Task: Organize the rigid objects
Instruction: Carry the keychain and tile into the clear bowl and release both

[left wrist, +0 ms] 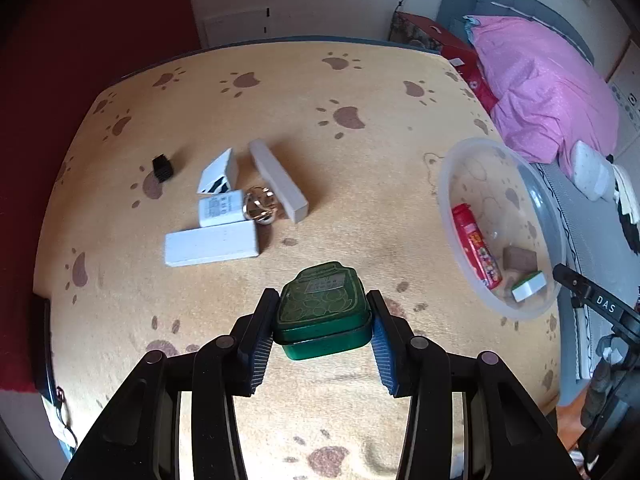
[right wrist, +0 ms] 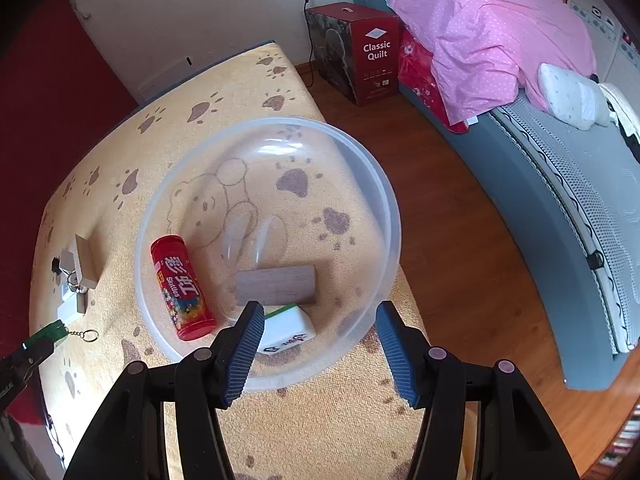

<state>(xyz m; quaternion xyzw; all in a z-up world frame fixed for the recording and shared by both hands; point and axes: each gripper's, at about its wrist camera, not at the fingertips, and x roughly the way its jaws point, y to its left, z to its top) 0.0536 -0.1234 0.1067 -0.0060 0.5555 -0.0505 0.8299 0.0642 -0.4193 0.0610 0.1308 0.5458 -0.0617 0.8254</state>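
blue ribbed pads of the left gripper point(left wrist: 323, 320) pressed against both sides of a green tin point(left wrist: 325, 316), shaped like a jar, which it held clear above the yellow paw-print cloth point(left wrist: 360, 184); a small chain with a ring hung from the tin in the right wrist view. the right gripper point(right wrist: 320, 344) stood over the near rim of the clear plastic bowl point(right wrist: 394, 216), its jaws parted with nothing pinched between them; the white and green tile point(right wrist: 290, 328) lay in the bowl just beside its left pad, partly hidden by it.

by size, the cloth covered the whole table, and the bowl sat at its right side, well to the right of the held tin. inside the bowl lay a red skittles tube point(right wrist: 182, 286) along the left wall, a brown block point(right wrist: 276, 285) near the front wall, and the tile just in front of that block.

left of the bowl and beyond the tin, a cluster sat on the cloth: a long white block point(left wrist: 278, 180) lying askew, a flat white block point(left wrist: 212, 244) nearest the tin, a white box with black marks point(left wrist: 218, 172), a small printed white box point(left wrist: 220, 207), metal rings point(left wrist: 260, 204) between the boxes and the long block, and a small black cube point(left wrist: 162, 168) off to the left, apart from the rest.
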